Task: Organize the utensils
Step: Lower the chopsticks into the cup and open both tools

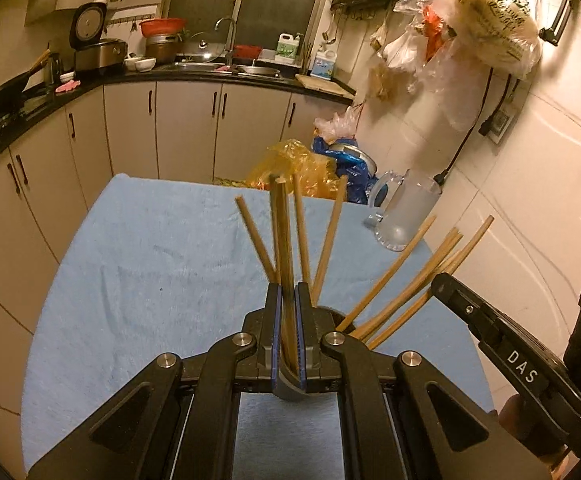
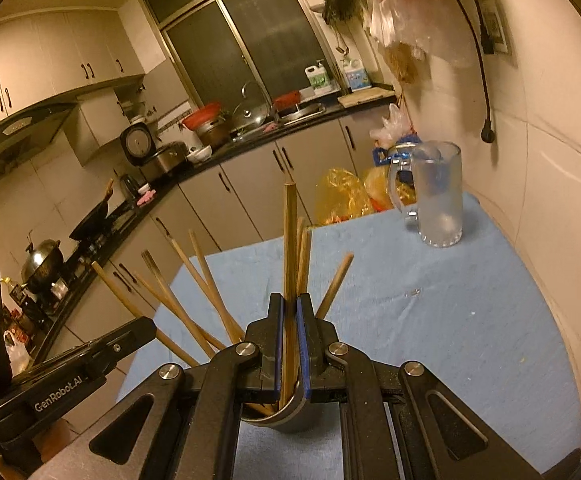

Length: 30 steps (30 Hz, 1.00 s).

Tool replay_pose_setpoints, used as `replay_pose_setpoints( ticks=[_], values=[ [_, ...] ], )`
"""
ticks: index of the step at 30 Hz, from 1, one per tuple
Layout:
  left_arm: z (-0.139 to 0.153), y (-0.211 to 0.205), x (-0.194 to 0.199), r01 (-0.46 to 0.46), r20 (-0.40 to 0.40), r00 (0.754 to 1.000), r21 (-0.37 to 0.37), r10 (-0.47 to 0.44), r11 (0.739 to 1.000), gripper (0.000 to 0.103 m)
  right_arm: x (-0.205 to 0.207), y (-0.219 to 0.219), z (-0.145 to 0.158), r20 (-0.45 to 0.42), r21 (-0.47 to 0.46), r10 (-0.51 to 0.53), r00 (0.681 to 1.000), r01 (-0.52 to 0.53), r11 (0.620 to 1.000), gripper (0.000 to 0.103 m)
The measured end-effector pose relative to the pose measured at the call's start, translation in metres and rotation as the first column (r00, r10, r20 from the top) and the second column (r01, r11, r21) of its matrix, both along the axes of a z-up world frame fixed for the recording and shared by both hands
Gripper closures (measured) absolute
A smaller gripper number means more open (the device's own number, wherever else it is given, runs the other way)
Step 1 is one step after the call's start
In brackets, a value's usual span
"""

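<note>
The left gripper (image 1: 289, 292) is clamped nearly shut on the rim of a grey holder (image 1: 290, 388) at bottom centre of its view, and the right gripper (image 2: 290, 308) is pinched the same way on the holder's rim (image 2: 292, 410). A bunch of wooden chopsticks (image 1: 284, 236) is seen fanned out inside the holder above the blue cloth (image 1: 150, 264). So the chopsticks look pretty much collected already; the holder probably just has to be set down, while the frosted glass mug (image 2: 438, 196), upper right, is left empty.
</note>
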<state>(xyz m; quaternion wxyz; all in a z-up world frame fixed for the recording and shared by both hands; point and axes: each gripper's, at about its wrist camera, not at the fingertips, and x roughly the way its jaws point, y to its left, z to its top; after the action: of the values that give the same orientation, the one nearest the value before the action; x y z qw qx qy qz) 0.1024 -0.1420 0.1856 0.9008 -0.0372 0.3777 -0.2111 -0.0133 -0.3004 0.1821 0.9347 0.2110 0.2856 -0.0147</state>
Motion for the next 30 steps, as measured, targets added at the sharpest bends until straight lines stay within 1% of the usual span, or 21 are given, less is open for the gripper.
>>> replay_pose_setpoints(
  ticks=[9,21,25,30],
  values=[
    [-0.010,-0.001,0.003,0.013,-0.003,1.000,-0.014,-0.013,1.000,0.097,0.004,0.001,-0.010,-0.017,-0.001,0.007,1.000,-0.007,1.000,0.096],
    [-0.012,0.001,0.002,0.014,-0.006,1.000,-0.014,-0.014,1.000,0.097,0.003,0.004,-0.009,-0.020,-0.001,0.013,1.000,-0.013,1.000,0.095],
    [-0.010,0.002,-0.002,0.018,0.024,1.000,-0.012,-0.018,1.000,0.097,0.000,0.004,-0.006,-0.011,-0.001,0.023,1.000,-0.023,1.000,0.095],
    [-0.003,0.005,-0.013,0.022,0.048,0.999,-0.018,-0.021,1.000,0.096,-0.012,0.005,0.005,0.017,-0.001,0.027,0.999,-0.027,1.000,0.095]
  ],
)
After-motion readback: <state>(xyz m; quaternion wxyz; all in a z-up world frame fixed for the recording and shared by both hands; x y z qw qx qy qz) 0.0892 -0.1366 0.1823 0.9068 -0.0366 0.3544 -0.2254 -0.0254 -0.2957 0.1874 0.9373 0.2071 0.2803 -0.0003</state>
